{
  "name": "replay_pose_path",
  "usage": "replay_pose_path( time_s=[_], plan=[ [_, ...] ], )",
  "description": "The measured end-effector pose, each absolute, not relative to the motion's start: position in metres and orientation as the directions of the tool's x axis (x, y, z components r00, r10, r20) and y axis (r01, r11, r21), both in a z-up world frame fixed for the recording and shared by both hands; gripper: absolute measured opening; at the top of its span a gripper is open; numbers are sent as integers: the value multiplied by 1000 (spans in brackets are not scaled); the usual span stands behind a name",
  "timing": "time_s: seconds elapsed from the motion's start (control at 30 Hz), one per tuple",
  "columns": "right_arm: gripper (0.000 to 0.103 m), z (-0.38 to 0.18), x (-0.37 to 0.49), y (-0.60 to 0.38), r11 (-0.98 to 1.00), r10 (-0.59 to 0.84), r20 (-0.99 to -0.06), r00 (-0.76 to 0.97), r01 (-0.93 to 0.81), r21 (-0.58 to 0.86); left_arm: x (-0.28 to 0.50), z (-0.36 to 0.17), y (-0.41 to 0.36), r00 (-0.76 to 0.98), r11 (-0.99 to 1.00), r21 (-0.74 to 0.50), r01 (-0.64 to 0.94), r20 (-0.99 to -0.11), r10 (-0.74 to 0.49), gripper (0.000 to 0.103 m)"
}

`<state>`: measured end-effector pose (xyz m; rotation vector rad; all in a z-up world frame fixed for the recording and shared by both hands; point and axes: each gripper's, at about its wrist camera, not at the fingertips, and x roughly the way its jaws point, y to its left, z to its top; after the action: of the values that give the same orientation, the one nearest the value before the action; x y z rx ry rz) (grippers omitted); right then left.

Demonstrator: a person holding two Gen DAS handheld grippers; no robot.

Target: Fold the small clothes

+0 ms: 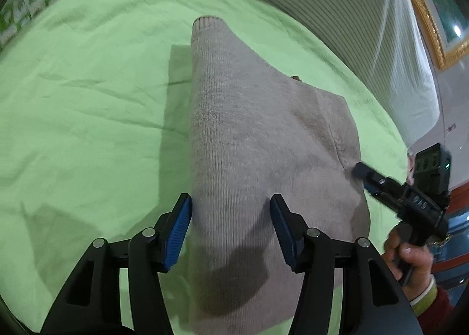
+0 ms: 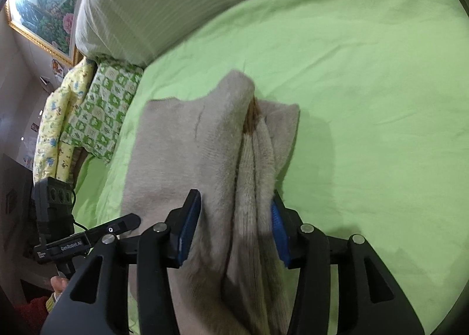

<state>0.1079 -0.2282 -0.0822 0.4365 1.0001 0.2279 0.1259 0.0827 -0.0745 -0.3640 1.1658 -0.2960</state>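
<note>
A beige fuzzy knitted sweater (image 1: pixel 249 130) lies partly folded on the green bed sheet (image 1: pixel 88 100), one ribbed end pointing away. My left gripper (image 1: pixel 231 200) stands open over its near part, and the cloth runs between the blue pads without being pinched. In the right wrist view the sweater (image 2: pixel 181 144) shows a raised fold with a brown patch (image 2: pixel 252 118) at its far end. My right gripper (image 2: pixel 234 197) is open astride that fold, its pads just beside the cloth. The right gripper (image 1: pixel 363 178) also shows at the sweater's right edge, held by a hand (image 1: pixel 410 259).
A striped white pillow (image 2: pixel 132 13) lies along the far side of the bed. A green-checked blanket (image 2: pixel 99 112) and a yellow printed one (image 2: pixel 55 124) are bunched at the left. A gold-framed picture (image 2: pixel 44 7) hangs on the wall. Bare sheet (image 2: pixel 366 100) stretches to the right.
</note>
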Motion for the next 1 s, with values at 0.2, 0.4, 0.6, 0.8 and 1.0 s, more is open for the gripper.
replay_pose_path(
  time_s=[0.2,0.4,0.6,0.8,1.0],
  plan=[
    [48,-64,71,-238,895,366,-743,560,7,446,89,-62,95,373,929,-365,55,-856,-358,67],
    [48,-68,28,-235,903,355,-758,547,9,430,40,-67,110,341,951,-302,70,-888,-308,72],
    [48,-85,-5,-224,909,353,-793,497,16,415,5,-84,103,310,965,-236,110,-915,-259,72],
    [48,-102,-14,-222,905,354,-805,476,42,423,-5,-96,76,334,975,-111,191,-927,-171,72],
    [48,-107,-15,-216,896,368,-794,483,45,442,5,-102,60,379,975,-13,221,-920,-98,41]
  ],
)
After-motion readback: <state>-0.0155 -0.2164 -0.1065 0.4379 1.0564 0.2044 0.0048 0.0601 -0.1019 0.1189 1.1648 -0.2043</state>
